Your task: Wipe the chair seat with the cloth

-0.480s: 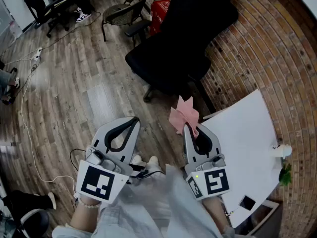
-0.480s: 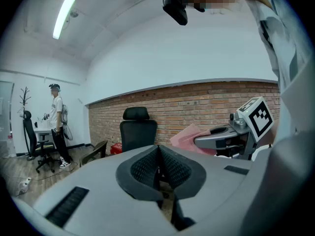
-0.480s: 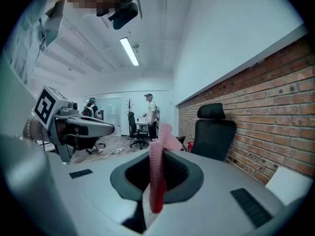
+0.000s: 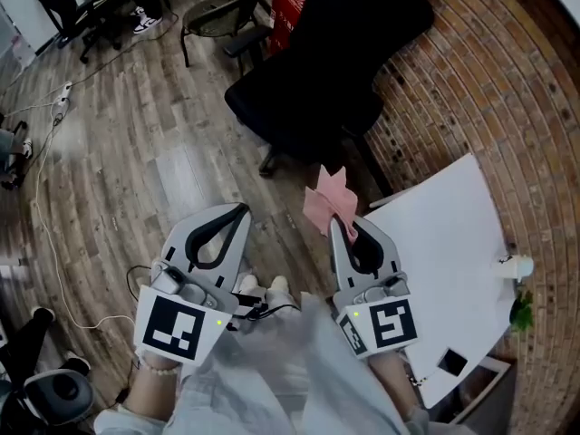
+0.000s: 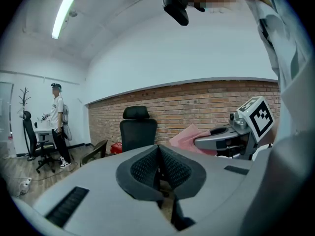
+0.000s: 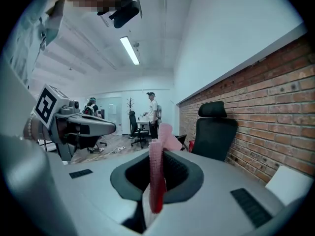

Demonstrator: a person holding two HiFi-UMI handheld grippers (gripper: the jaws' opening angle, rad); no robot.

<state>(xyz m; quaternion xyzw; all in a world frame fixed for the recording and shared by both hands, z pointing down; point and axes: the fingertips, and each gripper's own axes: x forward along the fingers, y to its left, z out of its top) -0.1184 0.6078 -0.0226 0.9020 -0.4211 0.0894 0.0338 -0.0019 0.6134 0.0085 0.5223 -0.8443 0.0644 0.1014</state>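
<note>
A black office chair [image 4: 313, 84] stands ahead of me by the brick wall; its seat [image 4: 294, 116] faces me and it shows too in the left gripper view as the chair [image 5: 138, 134] and in the right gripper view as the chair [image 6: 212, 132]. My right gripper [image 4: 333, 225] is shut on a pink cloth [image 4: 328, 202], which sticks up from its jaws as a folded strip, the cloth [image 6: 156, 171]. The cloth hangs short of the seat's front edge. My left gripper [image 4: 240, 214] is shut with nothing in it, left of the right one.
A white table [image 4: 453, 261] lies at my right with a small bottle [image 4: 513, 265] and a plant [image 4: 524, 314]. A brown chair [image 4: 227, 18] and red box [image 4: 288, 16] stand beyond the black chair. Cables [image 4: 50, 207] run over the wood floor. People [image 6: 152, 113] stand far off.
Both grippers and the cloth have shifted slightly up and to the left, a bit closer to the chair. Jaws are unchanged.
</note>
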